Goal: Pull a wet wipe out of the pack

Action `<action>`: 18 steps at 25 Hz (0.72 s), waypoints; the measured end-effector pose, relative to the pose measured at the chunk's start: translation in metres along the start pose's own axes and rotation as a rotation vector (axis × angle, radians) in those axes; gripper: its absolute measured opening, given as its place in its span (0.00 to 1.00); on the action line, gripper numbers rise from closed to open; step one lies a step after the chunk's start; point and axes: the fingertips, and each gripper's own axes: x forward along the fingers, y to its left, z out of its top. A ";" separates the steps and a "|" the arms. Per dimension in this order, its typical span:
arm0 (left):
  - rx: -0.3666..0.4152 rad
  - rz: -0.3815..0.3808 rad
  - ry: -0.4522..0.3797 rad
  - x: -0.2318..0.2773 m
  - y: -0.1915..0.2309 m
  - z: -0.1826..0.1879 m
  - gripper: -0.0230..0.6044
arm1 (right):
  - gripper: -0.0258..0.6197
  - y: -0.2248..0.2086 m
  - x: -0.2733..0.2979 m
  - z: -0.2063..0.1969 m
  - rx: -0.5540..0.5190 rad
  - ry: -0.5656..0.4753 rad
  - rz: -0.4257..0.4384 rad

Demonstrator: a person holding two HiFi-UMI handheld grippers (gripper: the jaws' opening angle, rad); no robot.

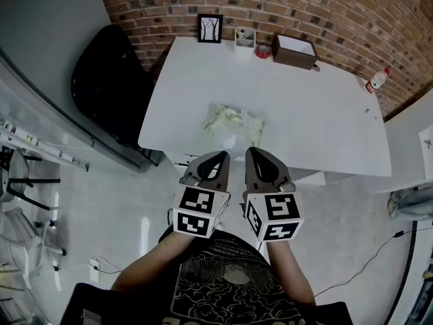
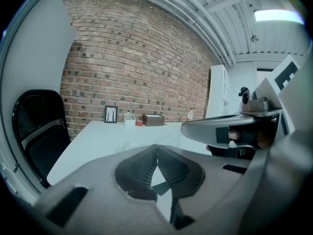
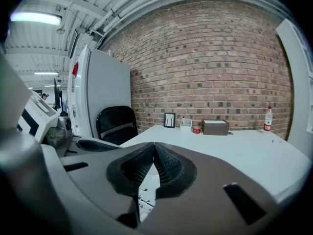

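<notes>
The wet wipe pack (image 1: 234,122), clear and crinkled with pale green print, lies flat near the front edge of the white table (image 1: 325,120). In the left gripper view the pack (image 2: 131,144) is a faint patch just past the jaws. My left gripper (image 1: 217,157) and right gripper (image 1: 255,154) hang side by side in front of the table's edge, short of the pack. Both are shut with nothing between the jaws; the tips meet in the left gripper (image 2: 157,146) view and the right gripper (image 3: 153,144) view.
A black office chair (image 1: 108,80) stands left of the table. Along the brick wall at the back sit a framed picture (image 1: 210,28), a white cup (image 1: 244,38), a red tape roll (image 1: 262,51) and a brown box (image 1: 294,50). A bottle (image 1: 376,80) lies at the far right corner.
</notes>
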 end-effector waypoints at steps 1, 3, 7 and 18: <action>0.001 0.002 -0.001 -0.001 -0.001 0.000 0.06 | 0.07 0.002 -0.002 -0.002 0.001 0.001 0.002; 0.006 0.005 -0.003 -0.004 -0.004 -0.001 0.06 | 0.07 0.004 -0.005 -0.005 0.004 0.003 0.005; 0.017 0.004 0.000 -0.009 -0.009 -0.005 0.06 | 0.07 0.008 -0.011 -0.016 0.012 0.017 0.007; 0.039 -0.001 0.014 -0.016 -0.013 -0.009 0.06 | 0.07 0.017 -0.012 -0.034 0.030 0.056 0.015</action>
